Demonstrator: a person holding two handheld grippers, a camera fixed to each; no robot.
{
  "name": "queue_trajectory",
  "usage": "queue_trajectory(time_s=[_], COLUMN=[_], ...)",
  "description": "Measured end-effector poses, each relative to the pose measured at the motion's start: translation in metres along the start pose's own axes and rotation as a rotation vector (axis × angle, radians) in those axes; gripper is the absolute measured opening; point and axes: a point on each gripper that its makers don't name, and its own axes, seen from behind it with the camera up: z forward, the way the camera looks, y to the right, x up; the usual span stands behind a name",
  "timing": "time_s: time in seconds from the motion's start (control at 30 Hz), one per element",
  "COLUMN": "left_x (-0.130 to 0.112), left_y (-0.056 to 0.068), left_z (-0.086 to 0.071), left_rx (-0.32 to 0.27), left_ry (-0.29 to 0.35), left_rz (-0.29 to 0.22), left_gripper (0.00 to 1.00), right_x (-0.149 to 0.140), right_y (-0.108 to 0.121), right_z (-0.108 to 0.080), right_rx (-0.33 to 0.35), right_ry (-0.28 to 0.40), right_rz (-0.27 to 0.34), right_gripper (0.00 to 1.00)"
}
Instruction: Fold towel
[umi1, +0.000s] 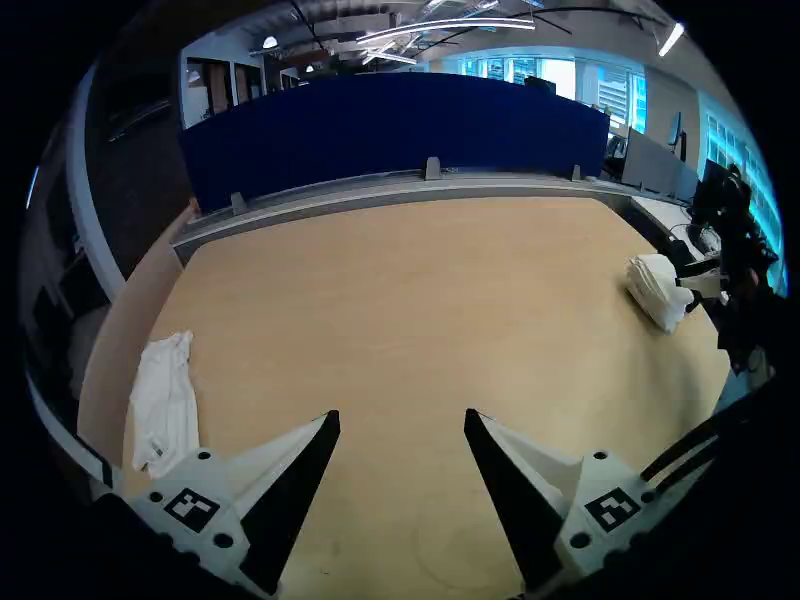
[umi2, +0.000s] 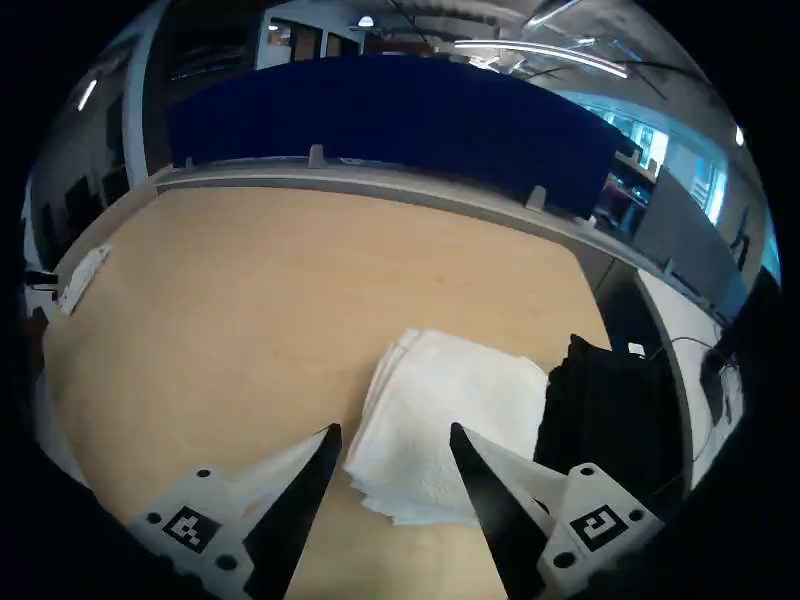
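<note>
Wooden table (umi1: 420, 300), both tongs wide and empty.
The left gripper (umi1: 400, 415) is over bare wood, and a crumpled white towel (umi1: 165, 400) lies at its near left. The right gripper (umi2: 393, 428) is at the near edge of the folded towel stack (umi2: 450, 400), which lies beside a black object (umi2: 600, 410).

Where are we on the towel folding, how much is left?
Done: a folded towel stack lies in front of the right gripper. In hand: nothing; it and the left gripper are open. Left: the rumpled towel near the edge of the table is unfolded.
</note>
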Motion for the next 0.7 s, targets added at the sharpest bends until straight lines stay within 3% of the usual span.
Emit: queue_trajectory(time_s=[0.13,0.5,0.7], left_x=[0.003,0.014,0.024], left_y=[-0.001,-0.006,-0.011], left_z=[0.000,0.003,0.003], left_rx=[-0.001,0.001,0.007], left_ry=[0.006,0.030,0.056], left_rz=[0.001,-0.005,-0.003], left_gripper=[0.92,0.92,0.92], right_x=[0.009,0.037,0.062], right_y=[0.005,0.013,0.015], right_z=[-0.006,-0.020,-0.032], right_rx=[-0.016,-0.068,-0.117], right_ry=[0.035,0.144,0.251], right_rz=[0.027,0.087,0.095], right_gripper=[1.00,1.00,1.00])
